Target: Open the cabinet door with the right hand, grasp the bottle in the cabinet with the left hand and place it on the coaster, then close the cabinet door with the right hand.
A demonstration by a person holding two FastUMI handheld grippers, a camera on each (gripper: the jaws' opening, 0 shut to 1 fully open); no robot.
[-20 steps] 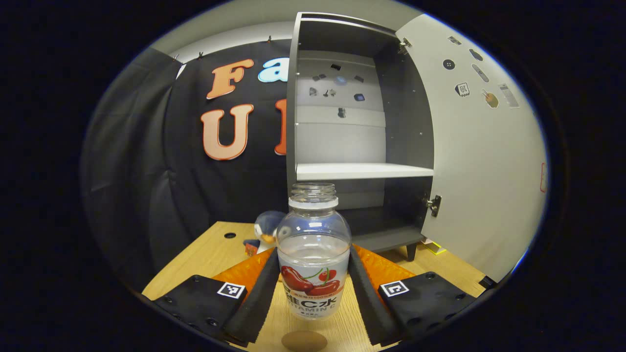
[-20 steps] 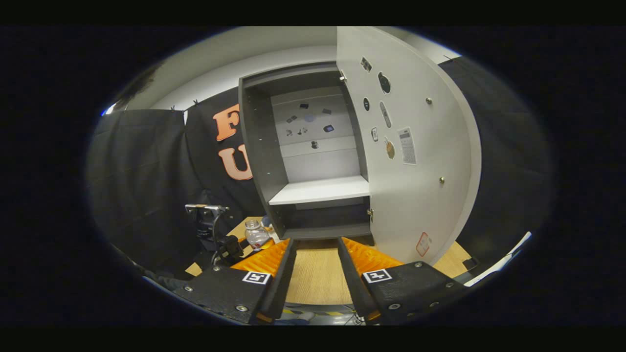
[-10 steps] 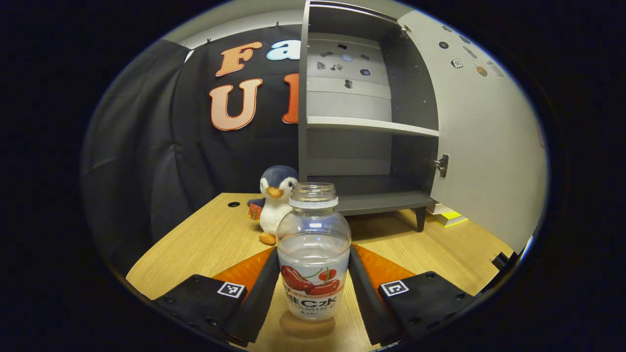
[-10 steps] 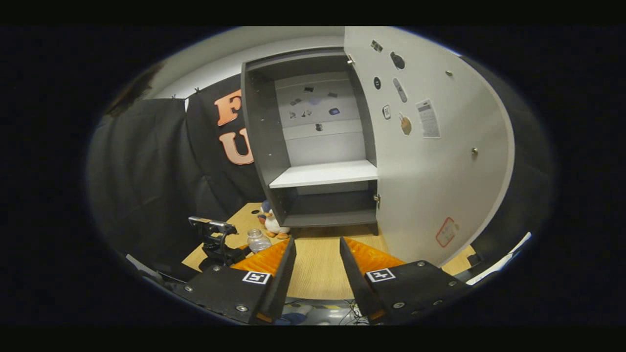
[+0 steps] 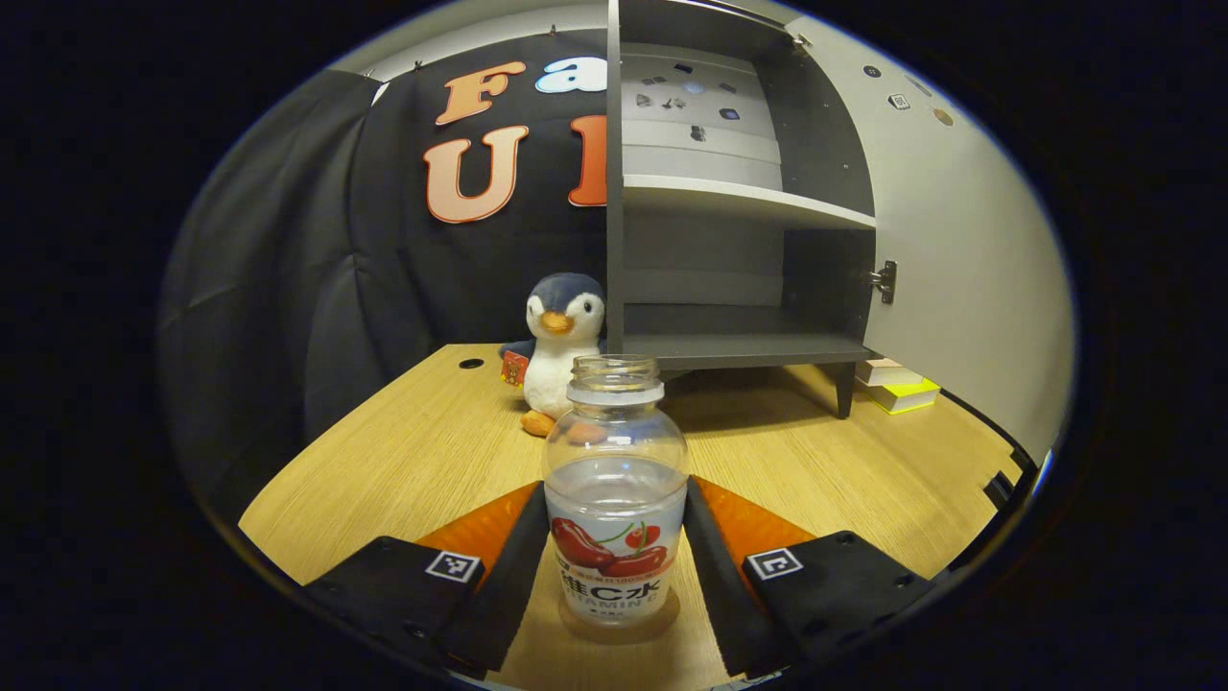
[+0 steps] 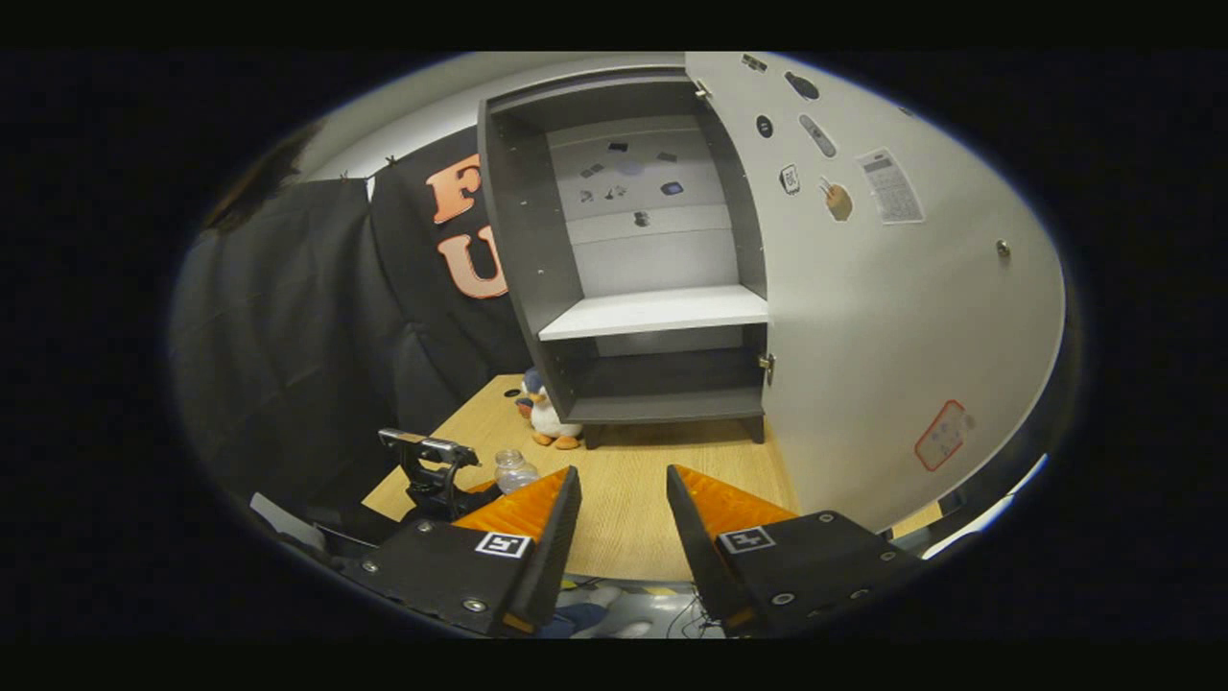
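There is one bottle (image 5: 615, 489), one coaster (image 5: 619, 624) under its base, one toy penguin (image 5: 560, 344), one cabinet (image 5: 729, 206) with one open door (image 5: 959, 250) and one white shelf (image 5: 748, 197), one desk (image 5: 403, 451), two hand-held grippers, left (image 5: 615, 585) and right (image 6: 620, 537), and a small stack of books (image 5: 897, 389), number unclear.

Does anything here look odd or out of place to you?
Mostly tidy. Two things stand out: the bottle between the left gripper's fingers has no cap, so its mouth is open, and a plush penguin stands on the table beside the cabinet, whose door hangs wide open. Nothing spilled or damaged.
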